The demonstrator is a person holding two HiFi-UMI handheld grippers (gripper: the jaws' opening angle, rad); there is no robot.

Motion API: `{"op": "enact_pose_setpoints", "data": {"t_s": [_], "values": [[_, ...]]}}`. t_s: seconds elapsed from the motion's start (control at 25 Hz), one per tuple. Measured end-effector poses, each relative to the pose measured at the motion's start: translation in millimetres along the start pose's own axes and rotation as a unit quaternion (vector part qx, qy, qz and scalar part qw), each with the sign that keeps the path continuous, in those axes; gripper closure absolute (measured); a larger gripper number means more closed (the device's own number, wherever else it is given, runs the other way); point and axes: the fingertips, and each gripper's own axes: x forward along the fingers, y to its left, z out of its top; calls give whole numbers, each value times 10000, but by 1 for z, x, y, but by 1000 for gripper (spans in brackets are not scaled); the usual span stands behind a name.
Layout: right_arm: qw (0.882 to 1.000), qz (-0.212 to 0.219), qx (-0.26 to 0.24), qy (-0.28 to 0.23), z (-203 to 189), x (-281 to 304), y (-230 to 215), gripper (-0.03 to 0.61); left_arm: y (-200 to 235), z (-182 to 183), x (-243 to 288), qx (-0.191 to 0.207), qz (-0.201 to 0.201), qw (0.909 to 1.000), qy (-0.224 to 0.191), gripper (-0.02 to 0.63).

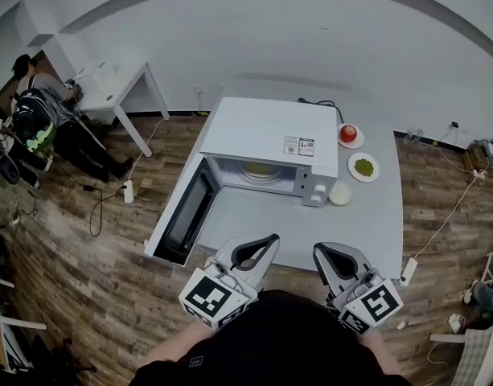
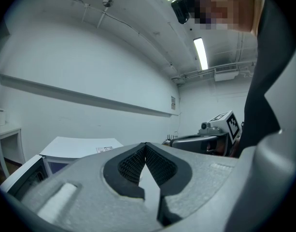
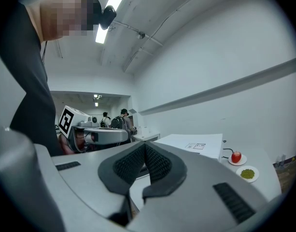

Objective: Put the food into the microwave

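A white microwave [image 1: 266,139] stands on the grey table [image 1: 375,215] with its door [image 1: 182,211] swung open to the left; a glass turntable shows inside. To its right lie a red fruit on a small plate [image 1: 350,133], a plate of green food [image 1: 363,167] and a white dish [image 1: 340,193]. The right gripper view also shows the red fruit [image 3: 236,156] and the green plate [image 3: 247,173]. My left gripper [image 1: 266,241] and right gripper [image 1: 322,253] hover side by side over the table's near edge. Both are shut and hold nothing, as the left gripper [image 2: 146,146] and right gripper [image 3: 145,146] show up close.
A white desk [image 1: 121,87] stands at the back left, with people [image 1: 45,107] beside it. Cables and a power strip [image 1: 127,191] lie on the wooden floor; another strip [image 1: 407,270] hangs by the table's right edge.
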Motion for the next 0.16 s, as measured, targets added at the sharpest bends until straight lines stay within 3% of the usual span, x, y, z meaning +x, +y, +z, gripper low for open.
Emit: {"op": "enact_pose_setpoints", "data": {"t_s": [0.16], "values": [[10000, -30, 80, 30, -6, -3, 3, 566, -7, -4, -2, 4, -82, 10000, -25, 606]]}}
